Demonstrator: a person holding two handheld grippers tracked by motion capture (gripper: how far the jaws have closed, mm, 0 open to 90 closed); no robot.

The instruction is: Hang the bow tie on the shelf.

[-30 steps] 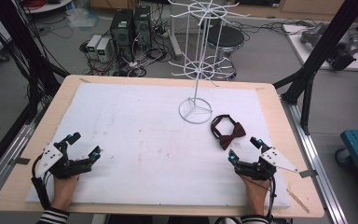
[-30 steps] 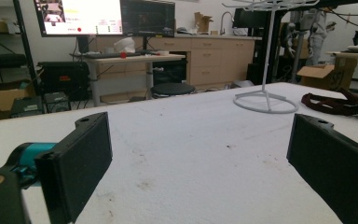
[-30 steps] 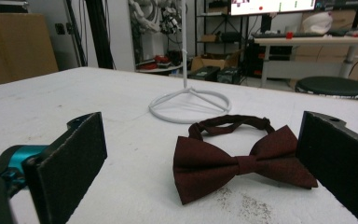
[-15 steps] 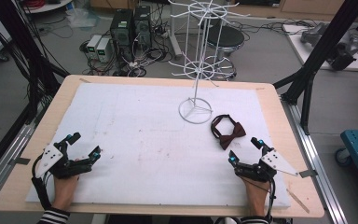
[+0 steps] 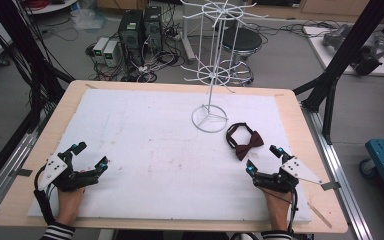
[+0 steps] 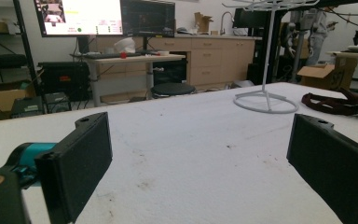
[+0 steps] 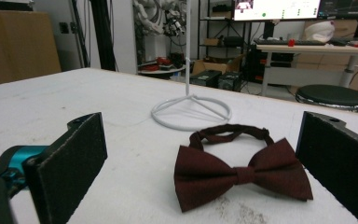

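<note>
Lying flat: dk-red bow tie (image 7: 242, 173), strap looped.

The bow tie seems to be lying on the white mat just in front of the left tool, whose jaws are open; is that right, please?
Not quite: the bow tie lies just in front of the right tool, not the left. The right gripper view shows it on the white mat, with the jaws open.

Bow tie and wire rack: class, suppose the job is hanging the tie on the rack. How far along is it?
Nothing looks done: the maroon bow tie lies flat on the white mat beside the white wire rack. Nothing is in hand; the left gripper and right gripper rest open. Grasping, lifting and hanging remain.
</note>
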